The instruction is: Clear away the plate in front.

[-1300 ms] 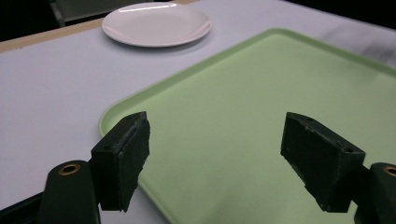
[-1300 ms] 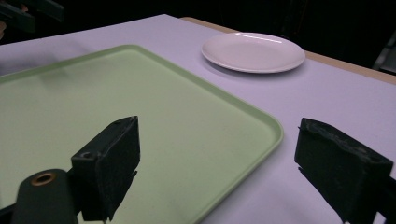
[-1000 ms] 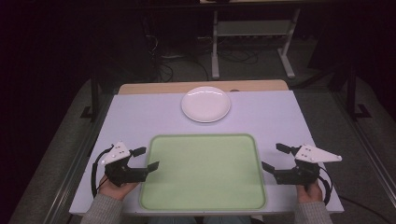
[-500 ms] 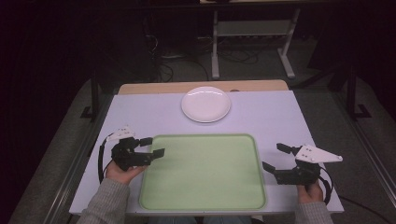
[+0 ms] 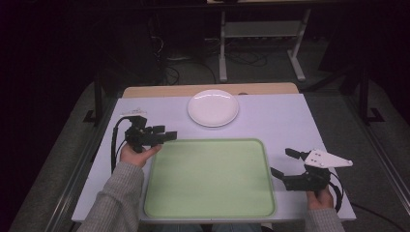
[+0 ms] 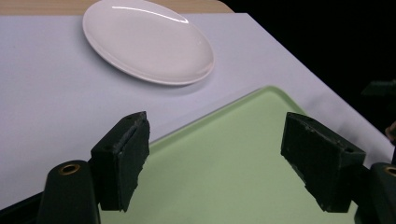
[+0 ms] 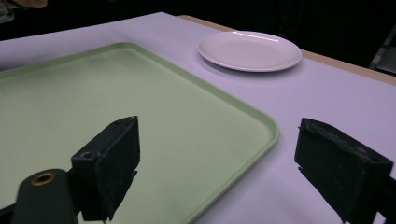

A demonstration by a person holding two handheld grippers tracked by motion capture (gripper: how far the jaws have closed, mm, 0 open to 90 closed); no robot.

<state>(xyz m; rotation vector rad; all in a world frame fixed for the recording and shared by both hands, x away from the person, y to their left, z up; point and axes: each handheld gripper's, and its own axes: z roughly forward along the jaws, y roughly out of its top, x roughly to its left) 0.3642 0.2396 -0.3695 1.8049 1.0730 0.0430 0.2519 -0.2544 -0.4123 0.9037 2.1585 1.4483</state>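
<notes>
The plate sits upper centre of the high view, beyond the tray. The left gripper, jaws spread and empty, lies nearer, plate up-right of it; the right gripper, also spread, is farther.

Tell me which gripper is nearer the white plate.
Left. The left gripper sits just near-left of the white plate, by the green tray's far-left corner; the right gripper stays beside the tray's right edge, farther away.
</notes>
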